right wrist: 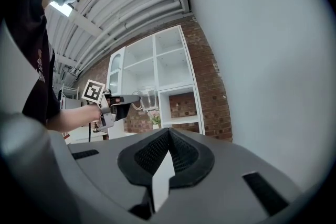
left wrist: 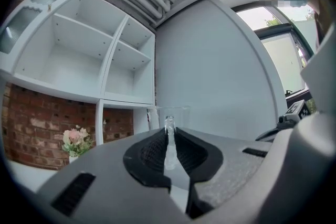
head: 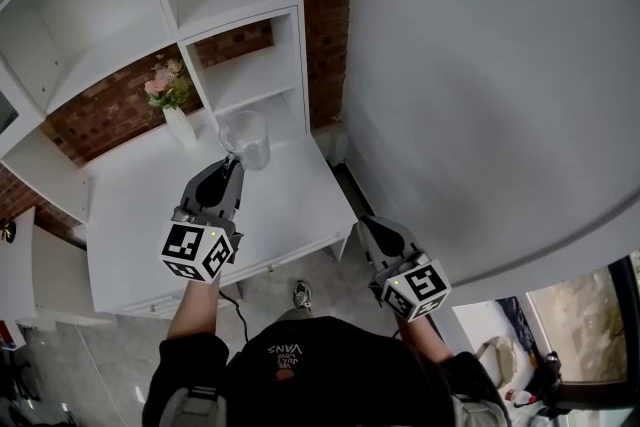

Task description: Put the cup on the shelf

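The cup is clear glass and empty. It hangs upright in the air above the white tabletop, just in front of the lowest opening of the shelf. The left tongs are clamped on it. In the left gripper view a thin glass part stands between the two jaws, which seems to be the handle, and the body of the cup rises just behind them. The right gripper view shows the same from the side: the cup sticks out from the left tongs toward the shelf.

Left of the cup, a small vase of flowers stands on the tabletop, against the brick wall.

The right tongs are low and well apart from the cup, beside the tabletop's edge. Their jaws are together with nothing between them.
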{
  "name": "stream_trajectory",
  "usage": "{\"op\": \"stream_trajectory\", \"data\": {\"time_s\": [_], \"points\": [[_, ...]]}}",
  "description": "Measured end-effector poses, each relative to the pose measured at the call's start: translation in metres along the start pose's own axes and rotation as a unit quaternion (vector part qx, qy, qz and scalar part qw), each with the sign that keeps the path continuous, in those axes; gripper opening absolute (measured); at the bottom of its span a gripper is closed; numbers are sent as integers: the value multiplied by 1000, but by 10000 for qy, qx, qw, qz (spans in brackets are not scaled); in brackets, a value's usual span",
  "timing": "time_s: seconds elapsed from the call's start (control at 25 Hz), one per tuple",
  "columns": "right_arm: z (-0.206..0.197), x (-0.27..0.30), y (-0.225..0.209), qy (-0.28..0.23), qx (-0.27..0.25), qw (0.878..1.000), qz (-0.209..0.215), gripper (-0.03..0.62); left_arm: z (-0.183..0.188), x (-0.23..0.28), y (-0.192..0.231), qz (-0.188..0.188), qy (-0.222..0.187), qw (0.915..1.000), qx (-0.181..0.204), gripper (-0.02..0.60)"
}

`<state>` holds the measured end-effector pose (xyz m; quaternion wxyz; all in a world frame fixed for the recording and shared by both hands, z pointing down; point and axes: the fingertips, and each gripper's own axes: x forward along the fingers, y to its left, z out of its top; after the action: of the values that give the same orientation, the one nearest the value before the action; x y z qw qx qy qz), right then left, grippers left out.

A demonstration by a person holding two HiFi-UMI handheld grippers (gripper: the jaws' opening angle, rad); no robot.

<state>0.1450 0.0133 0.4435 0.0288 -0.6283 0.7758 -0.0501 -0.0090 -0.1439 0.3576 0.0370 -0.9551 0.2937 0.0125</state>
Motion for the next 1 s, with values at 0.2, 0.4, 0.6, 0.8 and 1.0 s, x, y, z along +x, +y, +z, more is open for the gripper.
{"op": "stream_trajectory", "data": {"time_s": [0.2, 0.4, 0.6, 0.8, 1.0], "points": [[4, 39, -9, -9, -41, 9999, 163, 0, 31, 39, 30, -76, -212, 9995, 229, 29], [9, 82, -12, -10, -63, 9993, 357, 0, 65, 71, 61, -241, -379, 9981, 419, 29], [16, 125, -12, -52, -103, 9987, 491, 0, 93, 94, 89, -434, -464, 9963, 581, 29], [21, 166, -10, -119, -137, 9980, 602, 0, 118, 113, 118, -693, -549, 9949, 491, 29], [24, 198, -8, -161, -136, 9980, 595, 0, 139, 131, 143, -881, -557, 9935, 463, 29]]}}
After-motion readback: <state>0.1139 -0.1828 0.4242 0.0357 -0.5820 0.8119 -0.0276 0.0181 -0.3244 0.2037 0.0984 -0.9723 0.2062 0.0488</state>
